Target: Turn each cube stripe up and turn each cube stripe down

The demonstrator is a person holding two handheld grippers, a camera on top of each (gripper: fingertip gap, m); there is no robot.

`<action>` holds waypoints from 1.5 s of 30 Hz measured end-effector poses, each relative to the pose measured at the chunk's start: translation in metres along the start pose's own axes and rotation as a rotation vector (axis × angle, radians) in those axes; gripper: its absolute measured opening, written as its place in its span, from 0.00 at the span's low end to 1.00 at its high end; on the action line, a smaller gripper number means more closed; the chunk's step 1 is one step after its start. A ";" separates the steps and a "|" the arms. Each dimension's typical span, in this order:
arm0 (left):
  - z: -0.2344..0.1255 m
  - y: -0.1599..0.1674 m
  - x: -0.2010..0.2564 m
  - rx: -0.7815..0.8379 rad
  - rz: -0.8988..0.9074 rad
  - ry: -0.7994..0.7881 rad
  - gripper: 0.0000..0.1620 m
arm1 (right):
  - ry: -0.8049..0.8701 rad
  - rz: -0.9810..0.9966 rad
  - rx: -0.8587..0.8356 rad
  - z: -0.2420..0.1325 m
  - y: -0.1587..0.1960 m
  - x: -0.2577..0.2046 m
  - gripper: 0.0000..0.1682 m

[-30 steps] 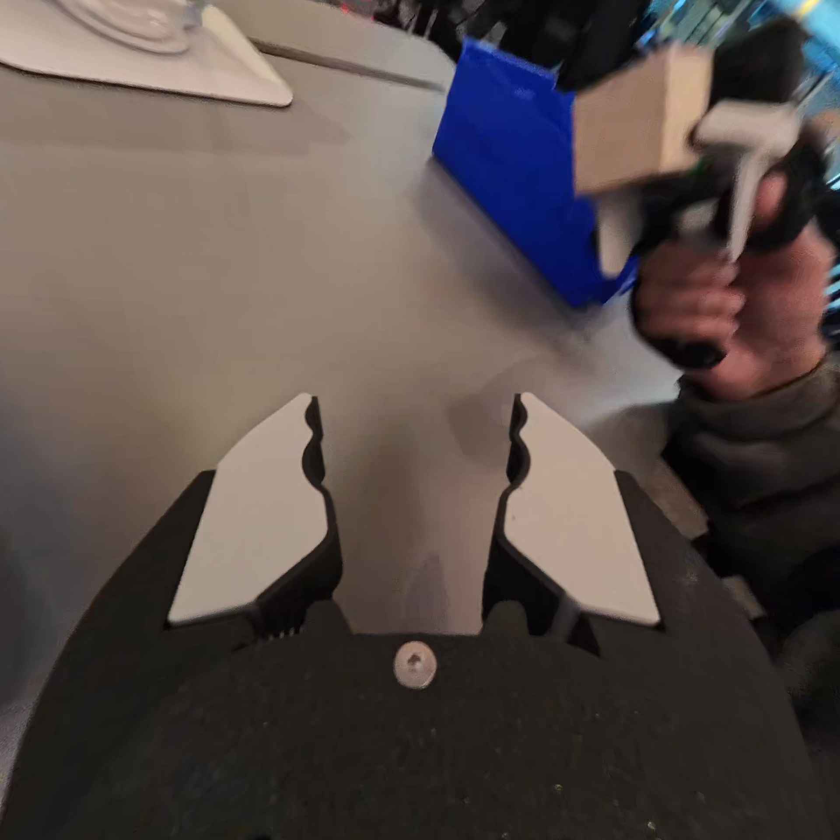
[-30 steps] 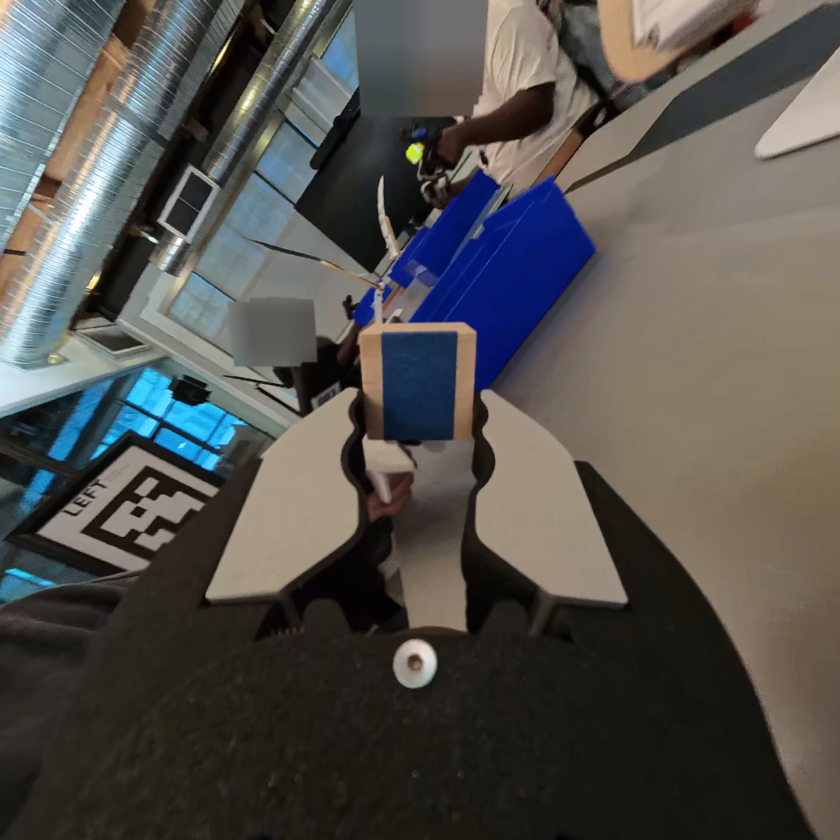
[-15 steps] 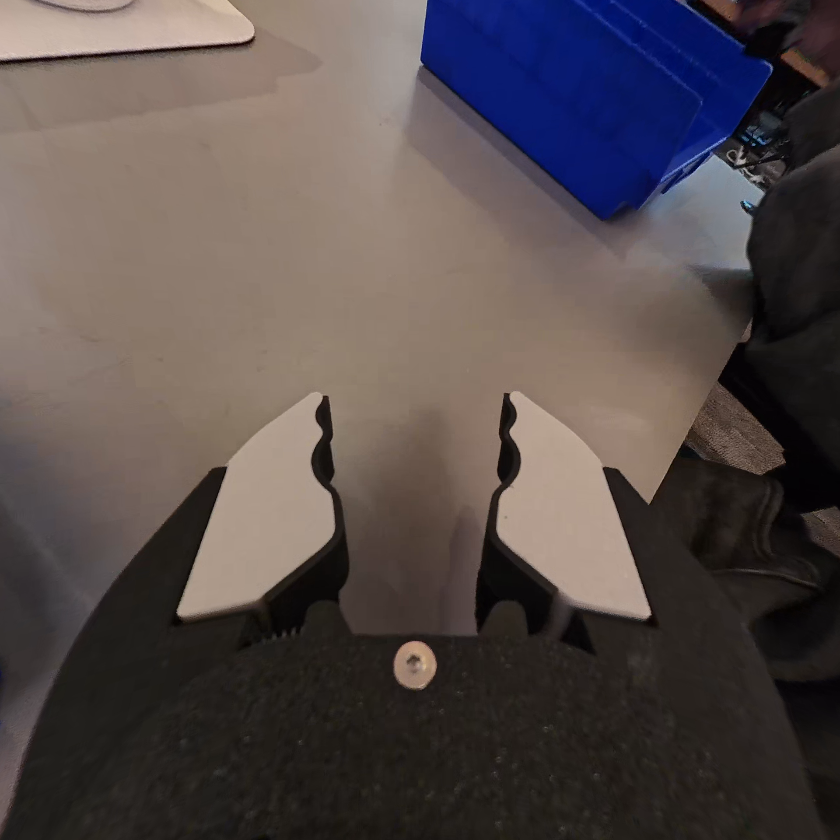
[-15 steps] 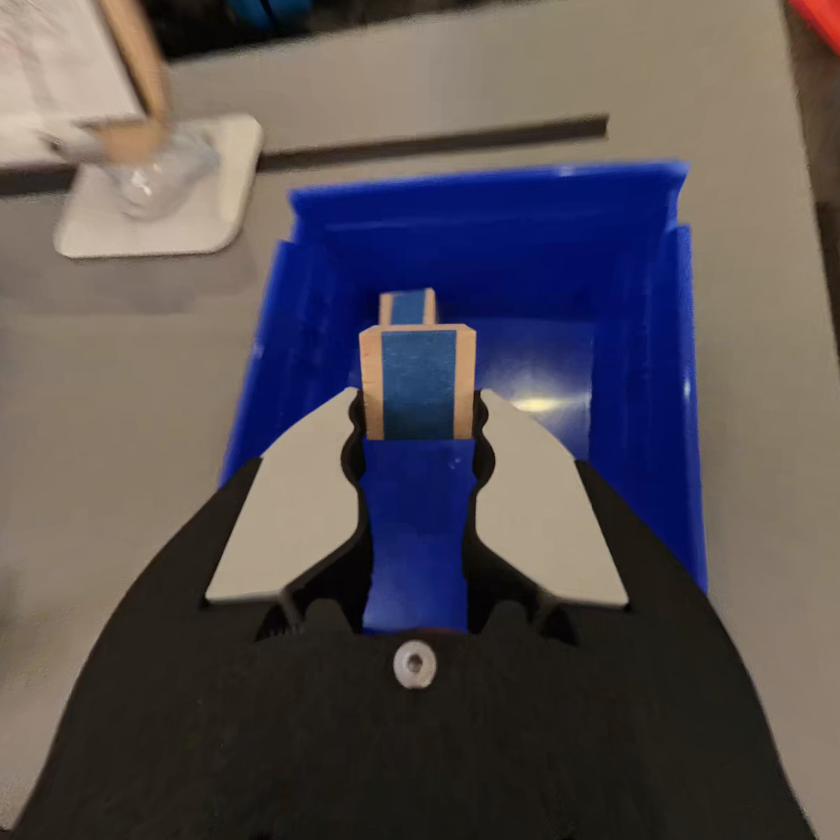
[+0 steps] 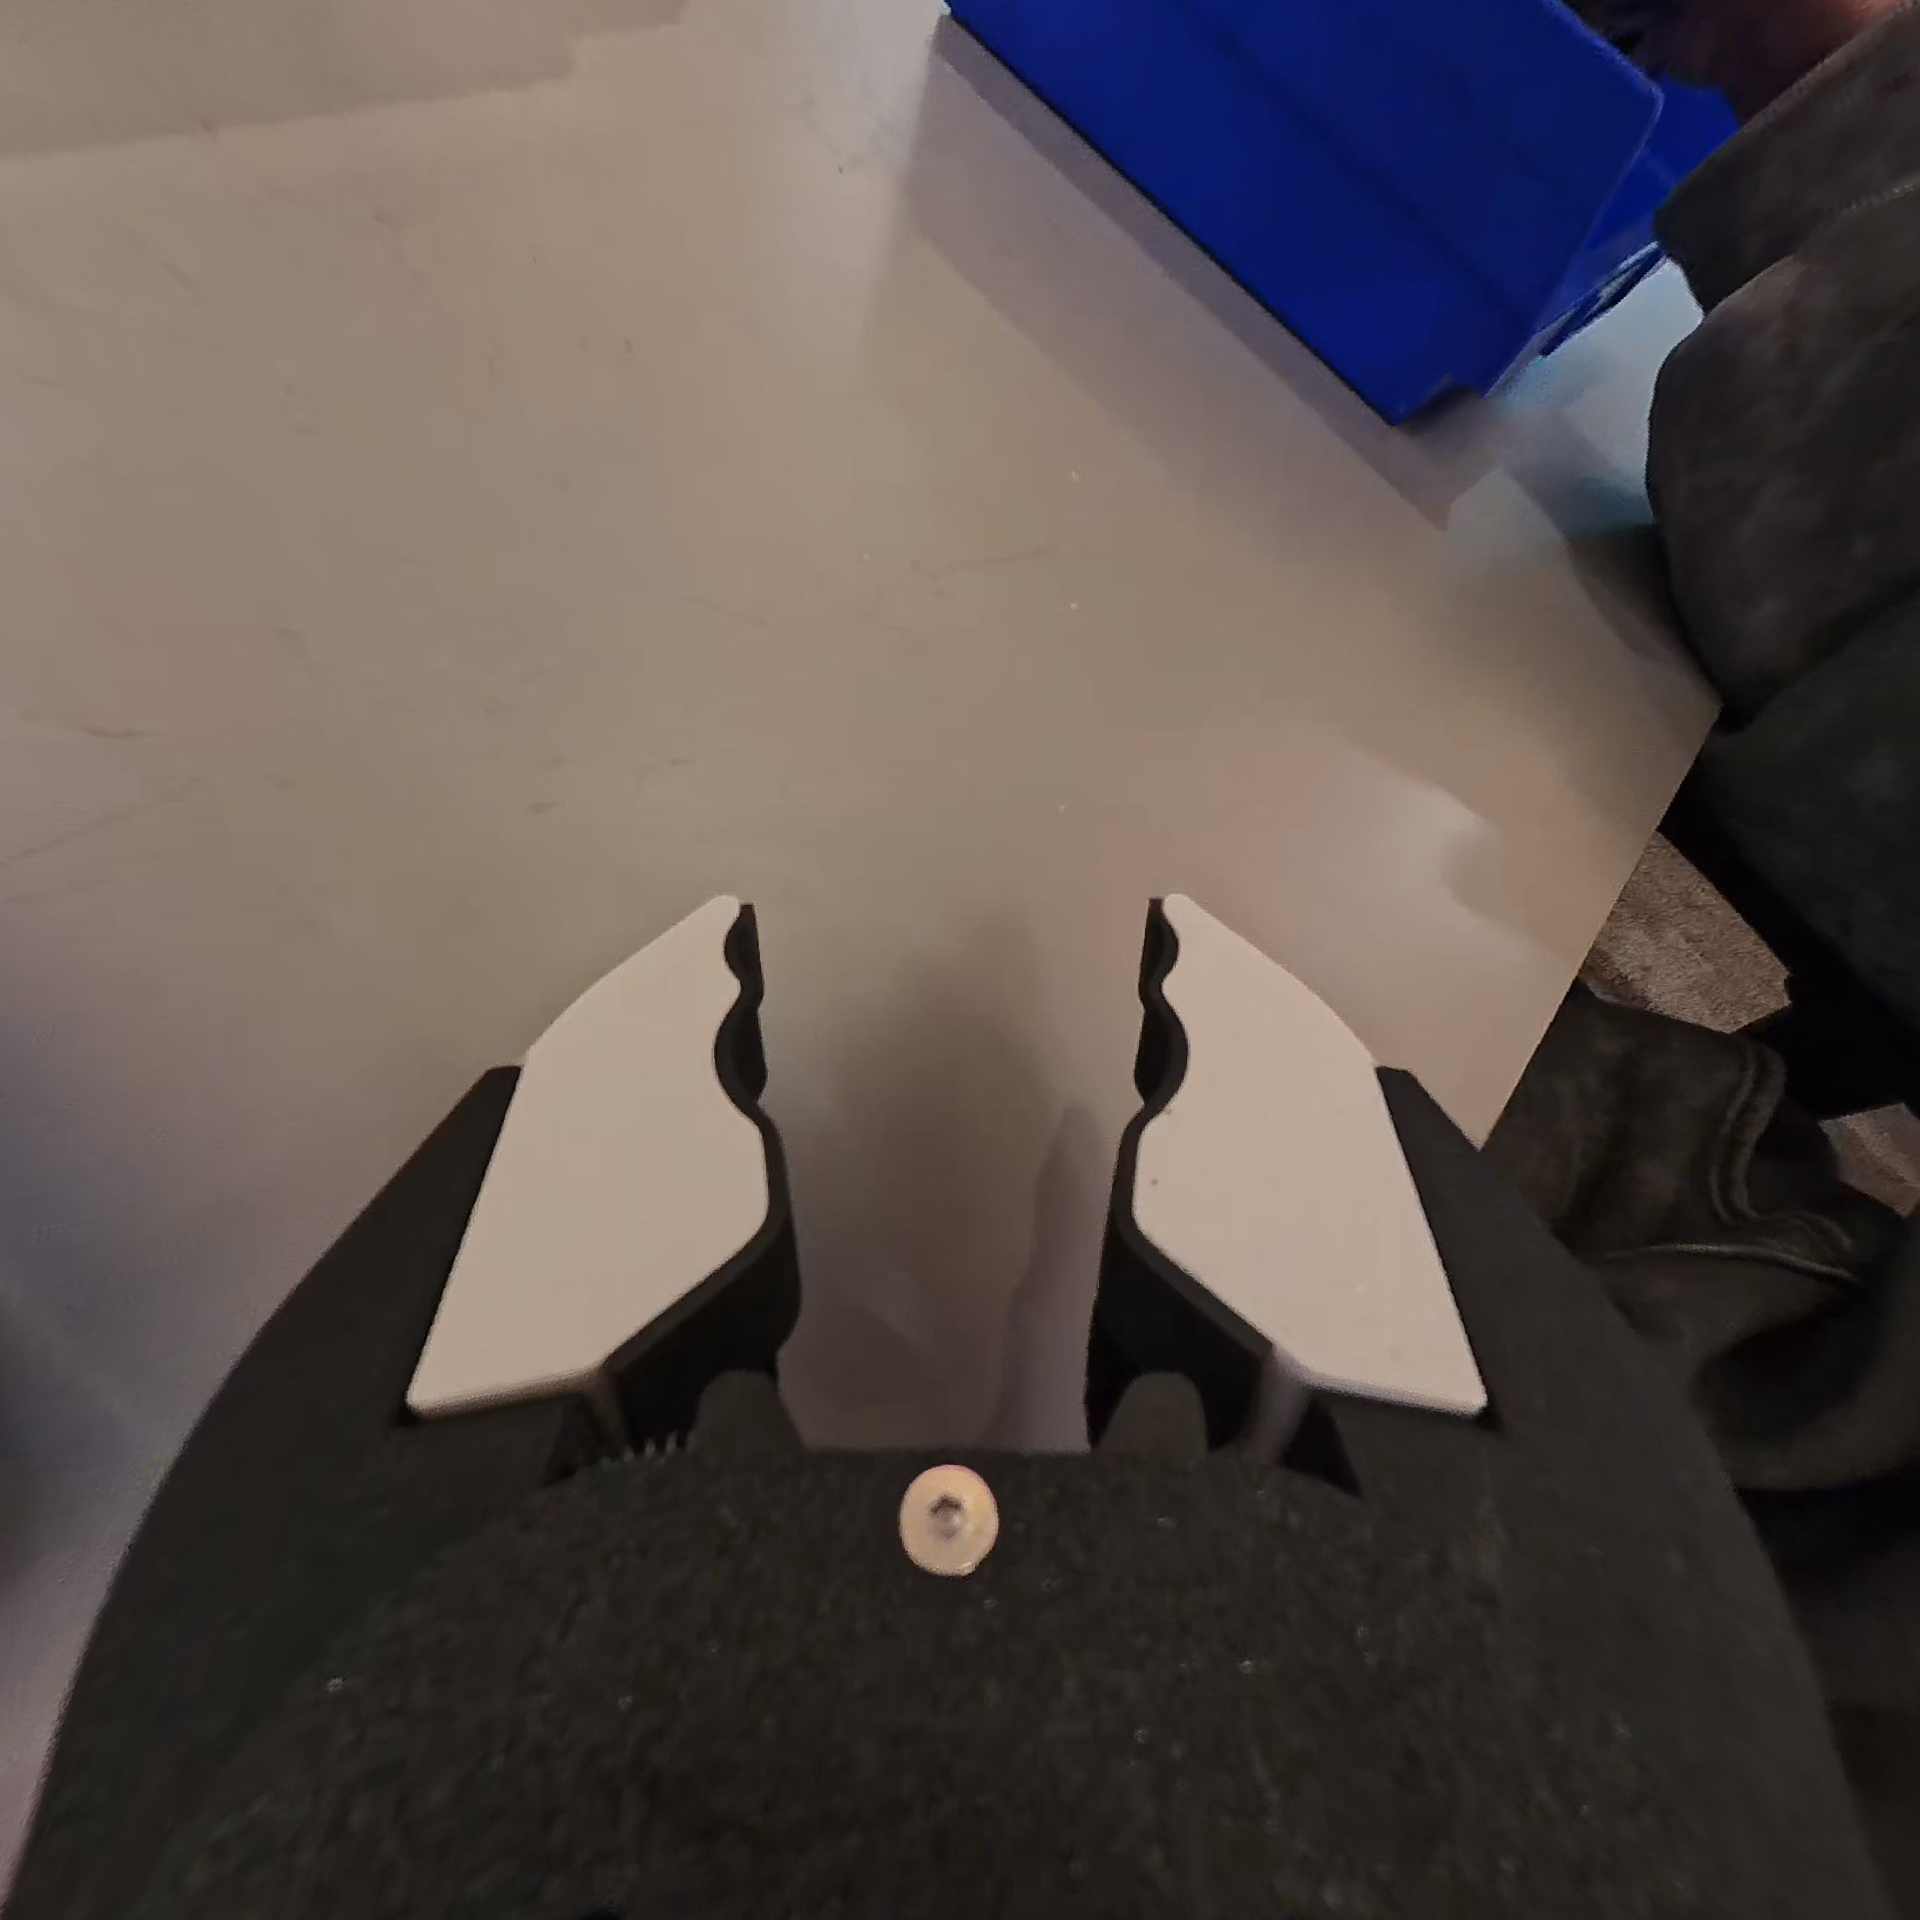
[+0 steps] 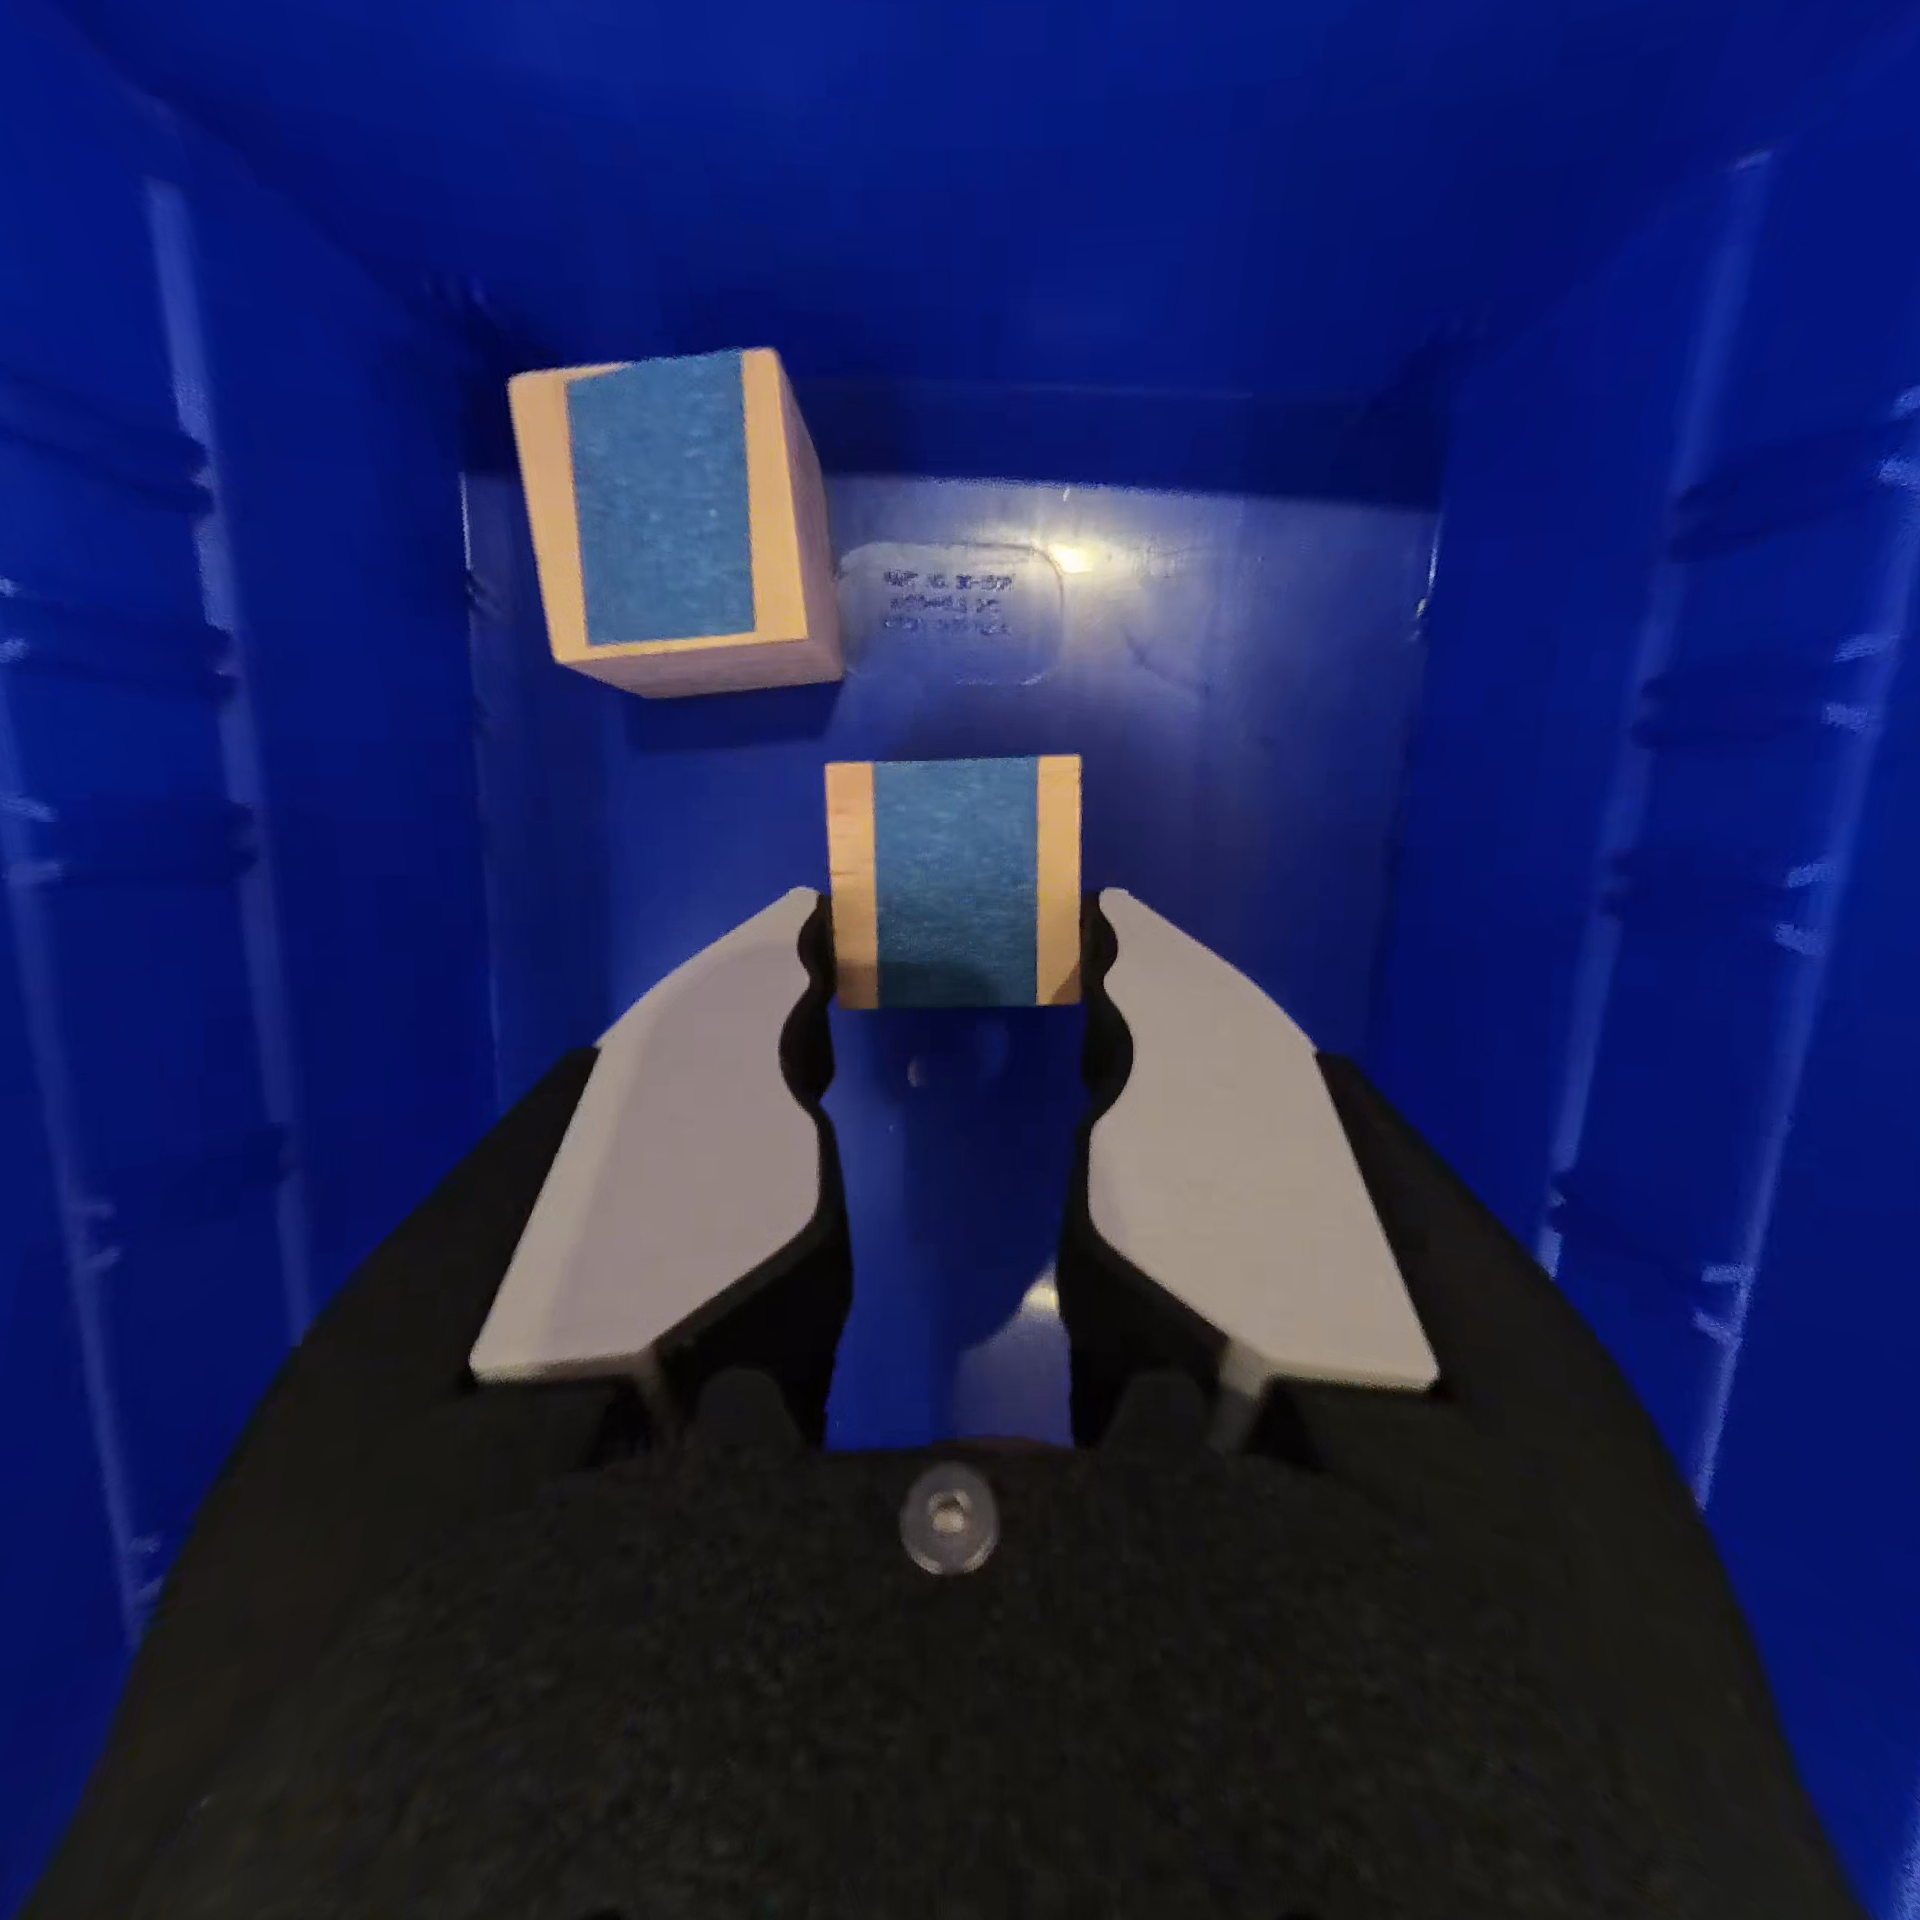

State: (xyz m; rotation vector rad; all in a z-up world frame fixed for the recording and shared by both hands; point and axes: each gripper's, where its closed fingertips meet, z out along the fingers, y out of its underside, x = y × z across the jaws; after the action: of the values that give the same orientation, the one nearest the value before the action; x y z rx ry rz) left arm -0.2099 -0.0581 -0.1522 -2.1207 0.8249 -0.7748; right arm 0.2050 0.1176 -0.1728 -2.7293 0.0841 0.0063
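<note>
Held cube (image 6: pixel 954 881): wooden, blue stripe facing the camera; pinched at its two bare side faces between the tips of the right gripper (image 6: pixel 954 940), inside the blue bin (image 6: pixel 1662 727). Whether it touches the bin floor cannot be told.
Second cube (image 6: pixel 665 520): stripe toward the camera, lying on the bin floor, beyond and left of the held cube, apart from it, near the bin's far-left corner.
Bin interior: walls fill the right wrist view; rim cut off on all sides. A glare spot sits on the floor right of the second cube.
Writing: a moulded mark on the bin floor beside the second cube; small and blurred.
Right gripper pose: pointing down into the bin, fingers closed onto the held cube.
Left gripper (image 5: pixel 948 914): fingers spread apart, nothing between them; over the grey table (image 5: pixel 520 520), near side of the bin (image 5: pixel 1351 187).
Bin from left wrist view: far right of the table, top cut off.
Dark sleeve (image 5: pixel 1808 623): at the table's right edge, partly out of frame.
</note>
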 end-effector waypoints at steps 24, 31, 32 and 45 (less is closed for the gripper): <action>-0.019 -0.004 0.001 -0.044 -0.045 -0.004 0.44 | -1.024 -0.483 0.648 -0.151 0.165 -0.317 0.35; -0.123 -0.013 -0.090 -0.238 -0.342 -0.202 0.34 | -1.037 -0.472 0.606 -0.151 0.166 -0.312 0.34; -0.131 -0.017 -0.111 -0.249 -0.411 -0.241 0.39 | -1.043 -0.456 0.595 -0.148 0.165 -0.312 0.34; -0.162 -0.018 -0.269 -0.216 -0.726 -0.593 0.35 | -1.135 -0.408 0.488 -0.140 0.176 -0.313 0.32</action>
State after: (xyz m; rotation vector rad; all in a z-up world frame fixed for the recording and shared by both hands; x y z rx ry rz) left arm -0.4867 0.0865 -0.1184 -2.6672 -0.2069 -0.3445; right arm -0.1194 -0.0811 -0.1091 -1.8633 -0.6810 1.1962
